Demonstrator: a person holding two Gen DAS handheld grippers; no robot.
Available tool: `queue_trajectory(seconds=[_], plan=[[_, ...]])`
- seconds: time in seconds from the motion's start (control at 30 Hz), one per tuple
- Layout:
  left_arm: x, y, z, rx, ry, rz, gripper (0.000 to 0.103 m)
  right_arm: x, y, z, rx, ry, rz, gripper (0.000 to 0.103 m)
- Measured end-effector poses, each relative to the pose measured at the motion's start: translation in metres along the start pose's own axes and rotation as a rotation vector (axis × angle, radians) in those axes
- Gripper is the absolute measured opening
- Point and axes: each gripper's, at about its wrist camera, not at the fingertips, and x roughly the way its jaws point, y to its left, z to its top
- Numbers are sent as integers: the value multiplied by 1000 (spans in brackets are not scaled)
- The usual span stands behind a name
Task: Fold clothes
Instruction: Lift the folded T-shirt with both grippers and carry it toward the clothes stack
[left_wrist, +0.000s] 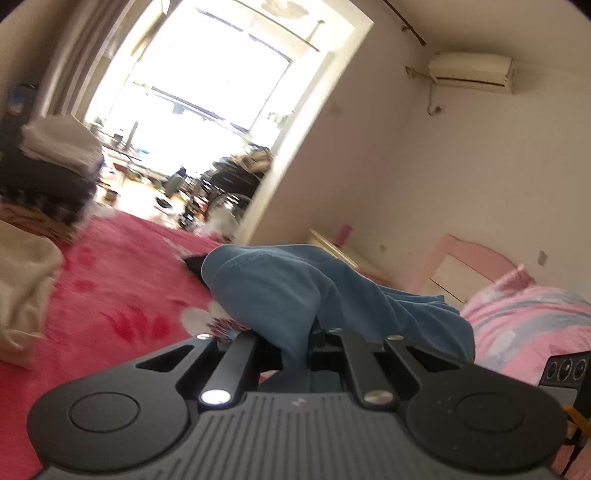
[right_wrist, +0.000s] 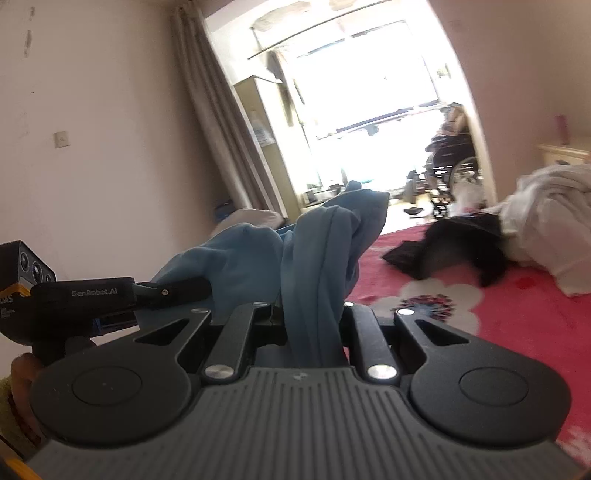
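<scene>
A: What do the two grippers have?

B: Both are clamped on the same blue garment (left_wrist: 280, 291). In the left wrist view the left gripper (left_wrist: 297, 341) has its jaws nearly closed, with a fold of the blue cloth pinched between them; the rest billows toward twelve and three o'clock, lifted off the red floral blanket (left_wrist: 122, 295).

A: And the right?

B: The right gripper (right_wrist: 312, 319) is likewise almost closed on a bunched rope of that cloth (right_wrist: 321, 254), which rises toward twelve o'clock. At nine o'clock in that view the left gripper (right_wrist: 173, 291) shows from the side, its tips buried in the blue fabric.

A: Anything lying around it?

B: On the blanket (right_wrist: 524, 317), a black garment (right_wrist: 454, 247) sits at two o'clock, touching a white pile (right_wrist: 550, 221) toward three. From the left view, a cream cloth (left_wrist: 26, 288) lies at nine o'clock and a pink striped quilt (left_wrist: 528, 325) at three.

A: Any containers?

B: A cabinet (right_wrist: 258, 136) stands by the doorway at eleven o'clock; its contents are too blurred to tell. A pale stack (left_wrist: 62, 144) rests on something dark at ten o'clock in the left view.
</scene>
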Motion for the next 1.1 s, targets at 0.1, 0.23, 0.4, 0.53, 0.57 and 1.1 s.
queue_trajectory(seconds=[0.1,0.23,0.4,0.53,0.57,1.1], plan=[[-20,13,11,3,-41,44,7,19,20,5,-30,6,70,11],[-49,35,37,32,-92,131,7,54,51,11,-59,22,183,11],[-94,70,82,79,-141,248,7,112,94,15,-42,38,340,11],[-117,106,112,77,-154,340,7,161,133,14,-10,49,443,11],[-122,116,119,74,-156,362,7,172,141,14,-3,55,464,11],[-84,285,155,-161,-119,449,7,301,202,-27,43,115,505,11]])
